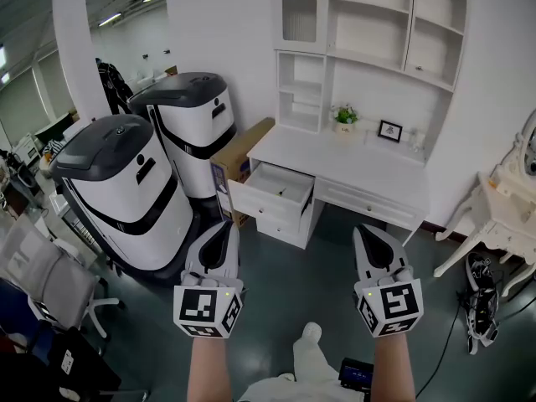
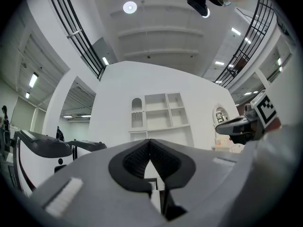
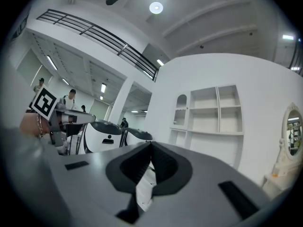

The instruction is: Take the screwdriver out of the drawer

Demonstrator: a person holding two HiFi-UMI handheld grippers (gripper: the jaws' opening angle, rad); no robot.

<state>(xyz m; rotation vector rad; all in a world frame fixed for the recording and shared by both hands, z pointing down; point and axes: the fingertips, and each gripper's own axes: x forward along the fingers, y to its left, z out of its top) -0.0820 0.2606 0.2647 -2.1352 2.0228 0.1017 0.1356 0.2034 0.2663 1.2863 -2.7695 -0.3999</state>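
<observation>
Holding nothing, left tongs (image 1: 224, 226), right tongs (image 1: 367, 229) are closed.

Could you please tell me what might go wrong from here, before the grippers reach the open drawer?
Both the left gripper and right gripper are shut, with nothing between the jaws; reaching in like that would likely only push things around in the open drawer. The cardboard box stands close beside that drawer, so the left gripper could bump it.

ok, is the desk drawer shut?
No, the drawer at the left end of the desk stands pulled out, its inside showing.
</observation>
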